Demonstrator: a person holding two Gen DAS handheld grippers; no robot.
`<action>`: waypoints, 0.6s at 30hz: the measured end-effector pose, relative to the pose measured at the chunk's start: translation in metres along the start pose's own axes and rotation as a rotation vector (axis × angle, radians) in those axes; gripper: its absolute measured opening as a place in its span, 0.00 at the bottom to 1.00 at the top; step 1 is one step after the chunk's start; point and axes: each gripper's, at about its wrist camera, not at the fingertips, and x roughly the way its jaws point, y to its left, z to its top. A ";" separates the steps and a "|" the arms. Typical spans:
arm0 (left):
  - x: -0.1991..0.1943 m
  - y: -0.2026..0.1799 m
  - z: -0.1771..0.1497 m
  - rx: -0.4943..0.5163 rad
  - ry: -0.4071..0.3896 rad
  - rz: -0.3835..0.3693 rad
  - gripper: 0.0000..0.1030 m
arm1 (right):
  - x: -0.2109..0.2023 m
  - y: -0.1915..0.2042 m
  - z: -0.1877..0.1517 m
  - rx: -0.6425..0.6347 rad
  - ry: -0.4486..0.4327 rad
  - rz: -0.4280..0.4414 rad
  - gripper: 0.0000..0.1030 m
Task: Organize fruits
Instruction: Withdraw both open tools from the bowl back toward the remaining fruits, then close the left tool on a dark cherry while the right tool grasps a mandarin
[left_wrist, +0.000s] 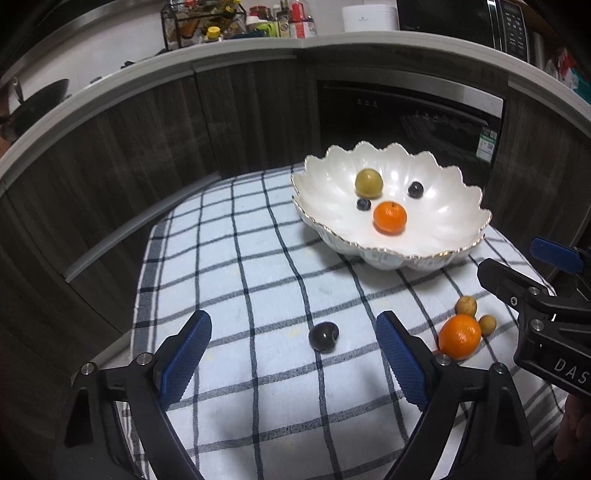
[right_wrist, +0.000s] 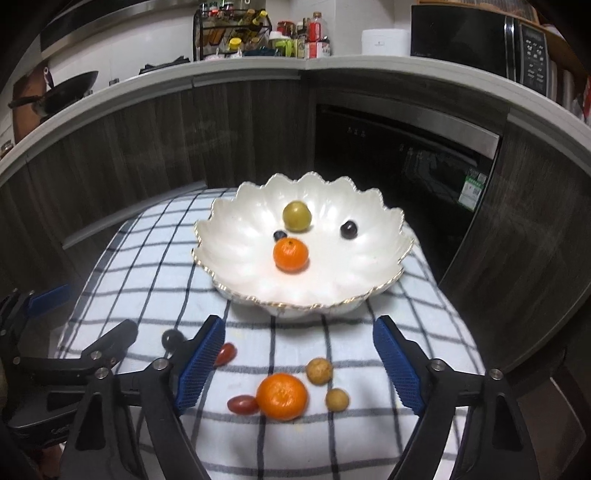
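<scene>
A white scalloped bowl (left_wrist: 447, 221) (right_wrist: 236, 258) stands on the checked cloth (left_wrist: 240, 258). It holds a green fruit (left_wrist: 368, 182), an orange (left_wrist: 389, 217) and two dark berries. On the cloth a dark round fruit (left_wrist: 324, 336) (right_wrist: 173, 339) lies between the open fingers of my left gripper (left_wrist: 293, 320), untouched. My right gripper (right_wrist: 299, 323) is open over a second orange (right_wrist: 282, 396) (left_wrist: 460, 338), two brown longans (right_wrist: 319, 371) and two red cherry tomatoes (right_wrist: 242, 404). Neither pad touches them.
Dark cabinet fronts and an oven door (right_wrist: 406, 158) rise right behind the table. The counter above carries a spice rack (right_wrist: 232, 33), bottles, a wok (right_wrist: 66, 92) and a microwave (right_wrist: 480, 37). The two grippers hang close side by side over the cloth's near part.
</scene>
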 end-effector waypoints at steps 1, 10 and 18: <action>0.004 0.000 -0.001 0.002 0.007 -0.005 0.87 | 0.002 0.001 -0.002 0.002 0.007 0.002 0.78; 0.029 -0.002 -0.013 0.034 0.027 -0.044 0.80 | 0.023 0.003 -0.021 0.025 0.087 0.021 0.69; 0.043 -0.004 -0.017 0.064 0.021 -0.074 0.75 | 0.038 0.007 -0.032 0.032 0.153 0.039 0.61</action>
